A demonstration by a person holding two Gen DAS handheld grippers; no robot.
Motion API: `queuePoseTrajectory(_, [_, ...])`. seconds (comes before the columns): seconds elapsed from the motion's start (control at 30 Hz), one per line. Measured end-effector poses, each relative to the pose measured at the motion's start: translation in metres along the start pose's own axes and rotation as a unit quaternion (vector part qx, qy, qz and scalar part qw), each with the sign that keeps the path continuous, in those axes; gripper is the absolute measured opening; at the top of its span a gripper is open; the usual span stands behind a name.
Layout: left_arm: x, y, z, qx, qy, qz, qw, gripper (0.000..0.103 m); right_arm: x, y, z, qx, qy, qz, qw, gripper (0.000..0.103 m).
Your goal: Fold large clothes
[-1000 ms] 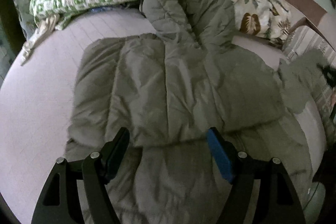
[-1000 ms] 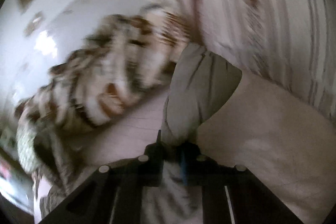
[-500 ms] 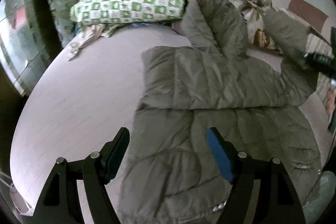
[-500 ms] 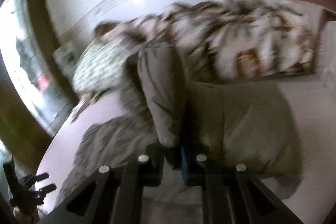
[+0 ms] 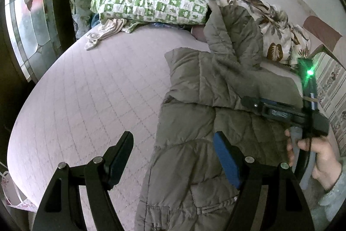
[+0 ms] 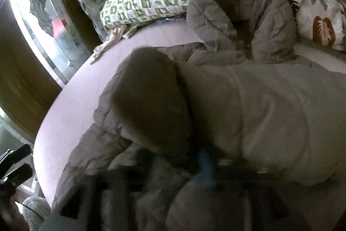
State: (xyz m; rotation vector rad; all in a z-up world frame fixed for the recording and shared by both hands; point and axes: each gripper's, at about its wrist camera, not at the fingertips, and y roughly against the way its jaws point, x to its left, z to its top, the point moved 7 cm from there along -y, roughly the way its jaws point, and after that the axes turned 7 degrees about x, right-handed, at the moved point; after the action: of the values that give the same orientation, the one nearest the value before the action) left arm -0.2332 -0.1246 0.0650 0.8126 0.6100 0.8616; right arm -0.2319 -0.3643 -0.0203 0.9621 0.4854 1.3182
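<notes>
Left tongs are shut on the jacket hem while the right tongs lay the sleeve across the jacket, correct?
Not quite: the left tongs are open and hold nothing, hovering over the jacket, as the left wrist view shows. The right tongs do lay the sleeve across it.

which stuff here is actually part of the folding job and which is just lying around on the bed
Part of the job:
- grey padded coat
- right gripper, shut on the coat
- left gripper, open, empty

Just lying about:
- green checked pillow
- leaf-print quilt
- pale crumpled cloth
</notes>
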Motion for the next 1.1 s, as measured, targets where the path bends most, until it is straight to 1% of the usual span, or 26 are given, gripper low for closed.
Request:
queuePoseTrajectory(0.03, [0.001, 0.000, -0.001, 0.000, 0.002, 0.000, 1.0000, 0.077, 0.002, 0.005, -0.002, -0.008, 0.002, 0.004, 1.000, 0.084])
queuePoseTrajectory(0.07, [0.001, -0.001, 0.000, 0.001, 0.006, -0.002, 1.0000, 0.077, 0.003, 0.010, -0.005, -0.011, 0.006, -0.001, 1.000, 0.085])
queuePoseTrajectory(0.13, [0.001, -0.002, 0.001, 0.004, 0.012, -0.007, 0.9999, 0.077, 0.005, 0.014, -0.002, -0.012, 0.012, -0.001, 1.000, 0.085])
queuePoseTrajectory(0.2, [-0.001, -0.004, 0.004, 0.008, 0.016, -0.017, 0.9997, 0.077, -0.001, 0.029, -0.005, -0.015, 0.005, 0.012, 1.000, 0.085])
queuePoseTrajectory(0.27, [-0.007, -0.008, 0.008, 0.014, 0.016, -0.025, 0.9995, 0.077, -0.014, 0.047, -0.009, -0.023, -0.006, 0.016, 1.000, 0.085])
queuePoseTrajectory(0.37, [-0.026, -0.021, 0.021, 0.027, 0.012, -0.041, 0.9987, 0.077, -0.043, 0.070, -0.014, -0.041, -0.031, 0.006, 0.999, 0.085])
queuePoseTrajectory(0.43, [-0.038, -0.031, 0.029, 0.039, 0.010, -0.051, 0.9979, 0.077, -0.077, 0.089, -0.016, -0.057, -0.060, -0.018, 0.996, 0.085])
queuePoseTrajectory(0.5, [-0.060, -0.046, 0.043, 0.049, 0.007, -0.066, 0.9966, 0.077, -0.107, 0.102, -0.016, -0.066, -0.087, -0.043, 0.993, 0.085])
queuePoseTrajectory(0.6, [-0.089, -0.070, 0.059, 0.069, -0.007, -0.080, 0.9944, 0.077, -0.155, 0.115, -0.019, -0.074, -0.141, -0.072, 0.985, 0.085])
queuePoseTrajectory(0.67, [-0.104, -0.093, 0.064, 0.093, -0.015, -0.073, 0.9929, 0.077, -0.186, 0.122, -0.024, -0.081, -0.183, -0.076, 0.977, 0.085])
queuePoseTrajectory(0.73, [-0.112, -0.121, 0.065, 0.114, -0.014, -0.054, 0.9919, 0.077, -0.207, 0.124, -0.028, -0.082, -0.211, -0.078, 0.971, 0.085])
queuePoseTrajectory(0.77, [-0.114, -0.128, 0.064, 0.115, -0.012, -0.054, 0.9918, 0.073, -0.212, 0.122, -0.027, -0.083, -0.218, -0.077, 0.969, 0.085])
queuePoseTrajectory(0.8, [-0.116, -0.134, 0.063, 0.108, -0.010, -0.054, 0.9926, 0.057, -0.219, 0.120, -0.029, -0.081, -0.226, -0.076, 0.968, 0.085])
queuePoseTrajectory(0.83, [-0.117, -0.136, 0.062, 0.104, -0.011, -0.056, 0.9929, 0.048, -0.223, 0.117, -0.030, -0.078, -0.229, -0.077, 0.967, 0.085])
queuePoseTrajectory(0.87, [-0.117, -0.137, 0.062, 0.096, -0.009, -0.054, 0.9939, 0.043, -0.227, 0.113, -0.031, -0.074, -0.232, -0.077, 0.967, 0.085])
queuePoseTrajectory(0.9, [-0.116, -0.134, 0.061, 0.084, -0.007, -0.054, 0.9950, 0.035, -0.229, 0.110, -0.031, -0.071, -0.232, -0.077, 0.967, 0.085])
queuePoseTrajectory(0.97, [-0.114, -0.123, 0.064, 0.062, -0.009, -0.061, 0.9961, 0.025, -0.234, 0.103, -0.027, -0.066, -0.229, -0.081, 0.968, 0.085])
queuePoseTrajectory(1.0, [-0.110, -0.111, 0.067, 0.046, -0.011, -0.067, 0.9967, 0.023, -0.237, 0.102, -0.024, -0.070, -0.228, -0.087, 0.967, 0.085])
queuePoseTrajectory(1.1, [-0.096, -0.085, 0.072, 0.013, -0.021, -0.062, 0.9978, 0.022, -0.241, 0.107, -0.016, -0.080, -0.219, -0.095, 0.968, 0.085])
